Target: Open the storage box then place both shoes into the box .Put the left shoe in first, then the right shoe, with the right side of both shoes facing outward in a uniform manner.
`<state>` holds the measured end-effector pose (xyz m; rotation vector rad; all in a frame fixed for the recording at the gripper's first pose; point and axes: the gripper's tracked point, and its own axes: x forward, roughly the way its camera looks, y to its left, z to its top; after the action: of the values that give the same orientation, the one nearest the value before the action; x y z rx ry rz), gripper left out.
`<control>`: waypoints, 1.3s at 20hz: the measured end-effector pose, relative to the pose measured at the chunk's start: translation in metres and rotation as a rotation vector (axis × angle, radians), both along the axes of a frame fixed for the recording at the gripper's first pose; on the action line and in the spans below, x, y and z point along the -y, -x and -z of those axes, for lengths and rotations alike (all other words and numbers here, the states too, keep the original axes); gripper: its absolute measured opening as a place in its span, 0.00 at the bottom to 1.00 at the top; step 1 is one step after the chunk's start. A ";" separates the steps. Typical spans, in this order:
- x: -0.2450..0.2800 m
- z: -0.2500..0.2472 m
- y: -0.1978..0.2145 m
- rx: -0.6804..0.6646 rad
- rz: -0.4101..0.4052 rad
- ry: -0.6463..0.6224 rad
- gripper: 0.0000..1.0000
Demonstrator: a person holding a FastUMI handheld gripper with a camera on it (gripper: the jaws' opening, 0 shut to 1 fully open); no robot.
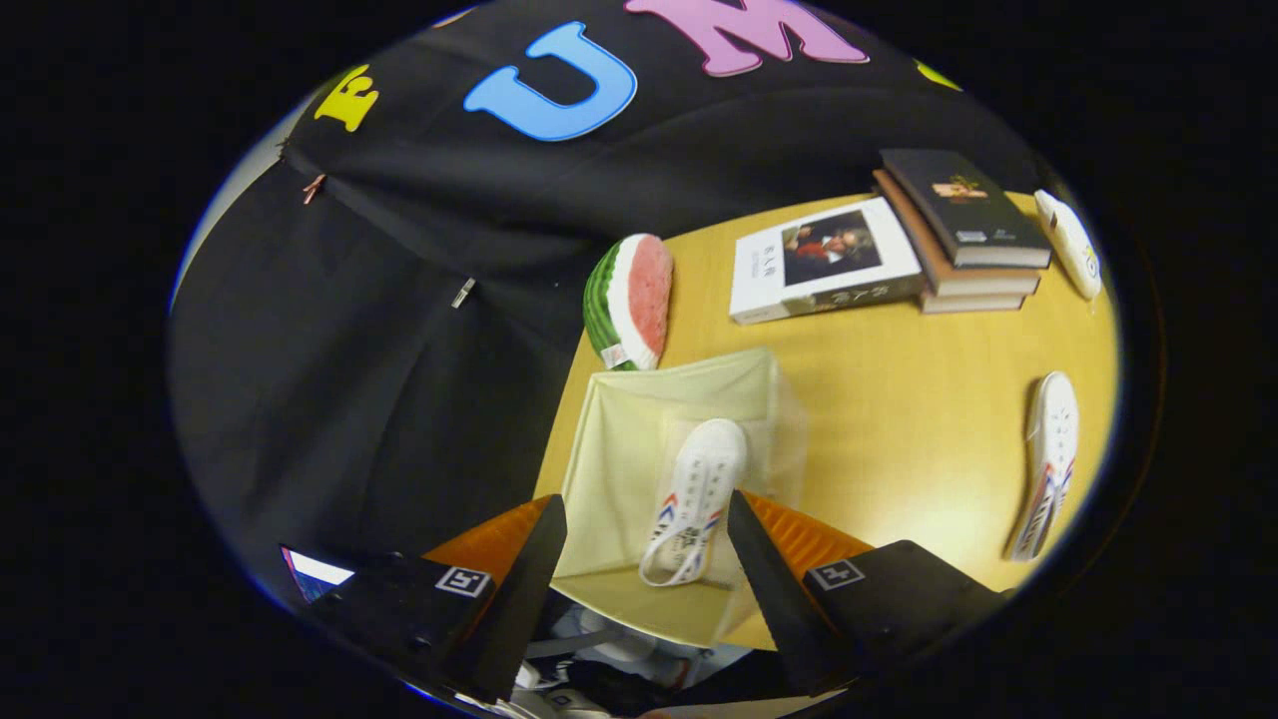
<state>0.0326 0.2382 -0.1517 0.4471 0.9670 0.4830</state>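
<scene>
A pale cream storage box (pixel 624 439) stands open at the wooden table's (pixel 899 399) near left corner. One white shoe (pixel 696 489) with red and blue side stripes lies inside it, toe pointing away from me, close to the box's right wall. My gripper (pixel 647 504) hangs above the box, open, its fingers spread wide to either side of the shoe's heel and laces without touching it. The other white shoe (pixel 1048 459) lies on the table well off to the right of the fingers, beyond the box.
A watermelon-slice toy (pixel 631 300) stands just behind the box at the table edge. Further back lie a white book (pixel 824 260) and a stack of dark books (pixel 963 225), with a small white object (pixel 1068 245) beside them. Black cloth hangs on the left.
</scene>
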 end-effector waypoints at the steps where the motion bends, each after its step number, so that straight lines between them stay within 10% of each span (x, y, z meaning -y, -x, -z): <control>1: 0.031 0.003 -0.002 0.028 0.011 0.043 0.99; 12: 0.306 0.109 0.034 -0.065 0.122 0.383 0.99; 26: 0.364 0.226 0.027 -0.292 0.199 0.331 0.99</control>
<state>0.0060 -0.1256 -0.3779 0.3132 1.2442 0.0726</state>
